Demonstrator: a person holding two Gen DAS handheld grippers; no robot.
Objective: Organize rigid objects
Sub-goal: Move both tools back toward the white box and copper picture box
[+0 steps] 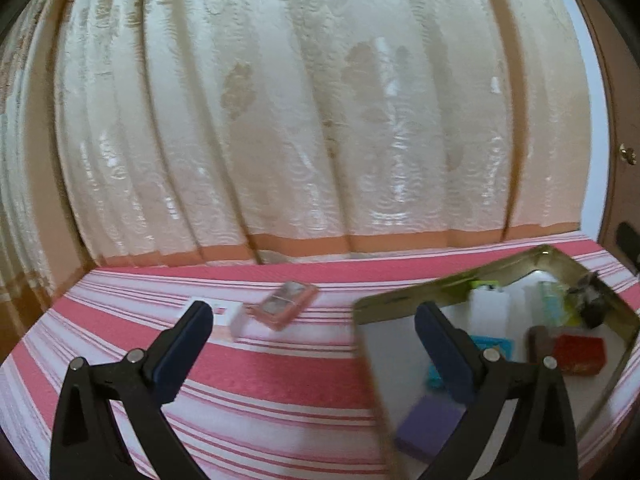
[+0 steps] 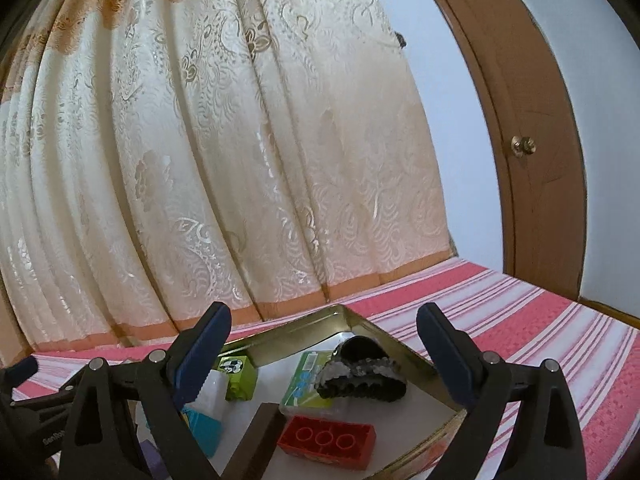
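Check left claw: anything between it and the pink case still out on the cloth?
Nothing visible. The left claw is open and empty; only bare striped cloth lies before the pink case. A white box sits beside the case, left.

Pink-and-white striped cloth [image 1: 260, 368], gold tin [image 2: 320, 322], red brick [image 2: 328, 446].
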